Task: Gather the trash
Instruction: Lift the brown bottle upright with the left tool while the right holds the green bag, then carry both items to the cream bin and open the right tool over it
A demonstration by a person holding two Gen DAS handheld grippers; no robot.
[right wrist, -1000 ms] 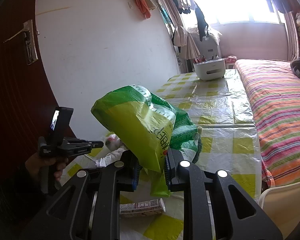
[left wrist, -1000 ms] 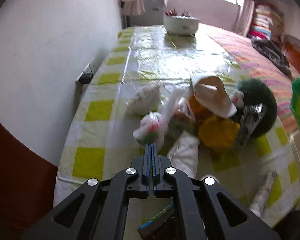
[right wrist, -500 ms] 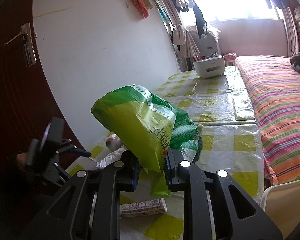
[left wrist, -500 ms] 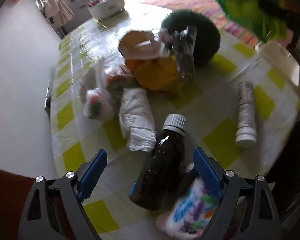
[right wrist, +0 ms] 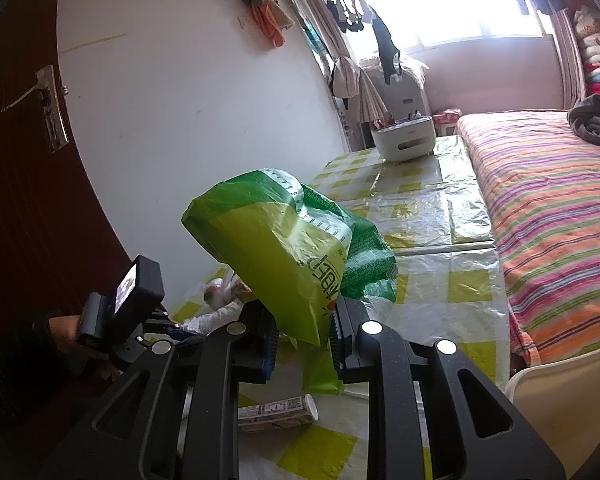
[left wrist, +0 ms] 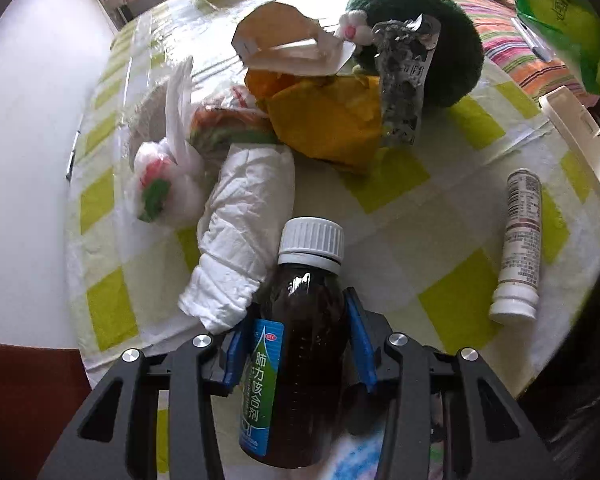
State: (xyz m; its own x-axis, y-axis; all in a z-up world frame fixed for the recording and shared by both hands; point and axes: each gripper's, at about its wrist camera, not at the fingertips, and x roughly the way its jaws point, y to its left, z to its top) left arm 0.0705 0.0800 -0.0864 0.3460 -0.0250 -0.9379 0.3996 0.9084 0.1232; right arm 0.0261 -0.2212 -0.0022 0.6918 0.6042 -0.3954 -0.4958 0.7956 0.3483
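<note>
My left gripper (left wrist: 300, 332) is shut on a brown medicine bottle (left wrist: 300, 352) with a white cap and a green-blue label, at the table's near edge. My right gripper (right wrist: 302, 338) is shut on a green plastic bag (right wrist: 284, 248) and holds it up above the table. The bag also shows at the far right of the left wrist view (left wrist: 560, 12). Trash lies ahead of the left gripper: a crumpled white bag (left wrist: 244, 236), a knotted white bag (left wrist: 160, 184), an orange wrapper (left wrist: 328, 124), a torn carton (left wrist: 288, 40), a silver packet (left wrist: 404, 84) and a white tube (left wrist: 520, 240).
A dark green plush cushion (left wrist: 444, 40) lies behind the trash. The table has a yellow-checked cloth (left wrist: 400, 216). A white container (right wrist: 404, 140) stands at its far end. A striped bed (right wrist: 548, 200) runs along the right, a white wall on the left, a chair back (left wrist: 580, 136) near the right edge.
My left gripper opened, swung down over the brown bottle and closed on it. My right gripper kept holding the green bag in place.
</note>
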